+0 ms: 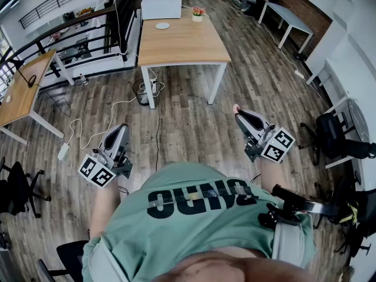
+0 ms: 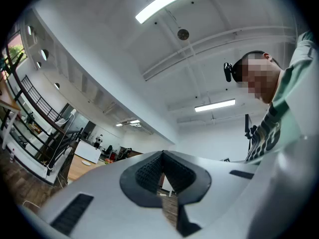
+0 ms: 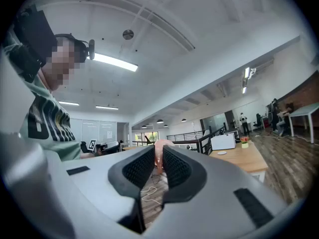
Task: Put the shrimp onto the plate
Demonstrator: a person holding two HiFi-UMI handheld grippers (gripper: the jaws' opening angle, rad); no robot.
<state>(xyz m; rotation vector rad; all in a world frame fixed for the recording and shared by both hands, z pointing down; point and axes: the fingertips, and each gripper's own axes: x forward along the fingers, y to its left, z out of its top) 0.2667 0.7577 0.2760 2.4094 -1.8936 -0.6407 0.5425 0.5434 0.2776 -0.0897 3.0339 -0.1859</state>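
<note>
Between us and the table (image 1: 183, 40) we have open floor (image 1: 194, 122). By the table's near left leg, a bin (image 1: 143, 93) and cables (image 1: 111, 119) block the way. At the table's far edge stand a box (image 1: 161, 6) and a flowerpot (image 1: 198, 13). The plate (image 1: 163, 25) lies just before the box, and the near half is bare.

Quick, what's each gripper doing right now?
Left gripper: shut, nothing between its jaws.
Right gripper: shut on the shrimp.
</note>
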